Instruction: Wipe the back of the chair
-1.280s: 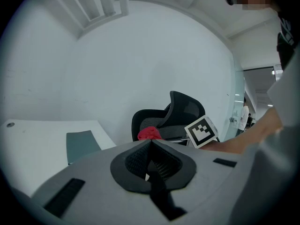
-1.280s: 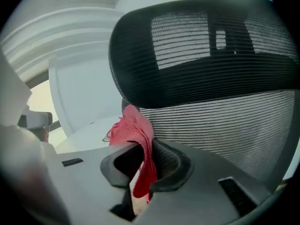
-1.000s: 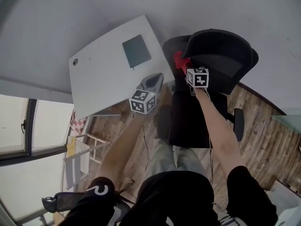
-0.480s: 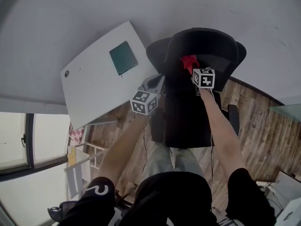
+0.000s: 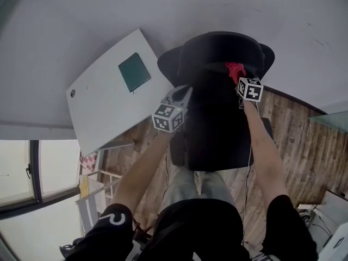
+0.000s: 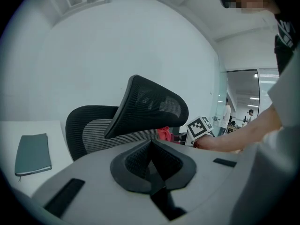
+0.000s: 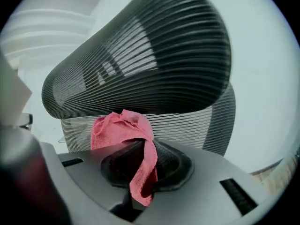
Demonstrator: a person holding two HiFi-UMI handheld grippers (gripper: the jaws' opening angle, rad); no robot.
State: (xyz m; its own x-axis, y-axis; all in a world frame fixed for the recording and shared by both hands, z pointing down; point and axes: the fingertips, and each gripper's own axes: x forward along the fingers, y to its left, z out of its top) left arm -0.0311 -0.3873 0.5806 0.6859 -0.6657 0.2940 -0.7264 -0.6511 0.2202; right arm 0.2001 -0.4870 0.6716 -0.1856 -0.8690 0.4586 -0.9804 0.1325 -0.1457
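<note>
The headrest (image 7: 140, 64) overhangs the chair back (image 7: 187, 121) just above the right gripper (image 7: 140, 168) and its cloth (image 7: 124, 128), the desk (image 5: 98, 107) with a notebook (image 5: 134, 72) hems in the left gripper (image 5: 179, 95) beside the chair, and open floor (image 5: 304, 145) lies to the right.

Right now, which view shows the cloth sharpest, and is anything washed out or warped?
Right gripper view: red cloth close and sharp, corners vignetted black. Left gripper view: cloth tiny, strong fisheye bend. Head view: chair a near-featureless black mass, window blown out white.
</note>
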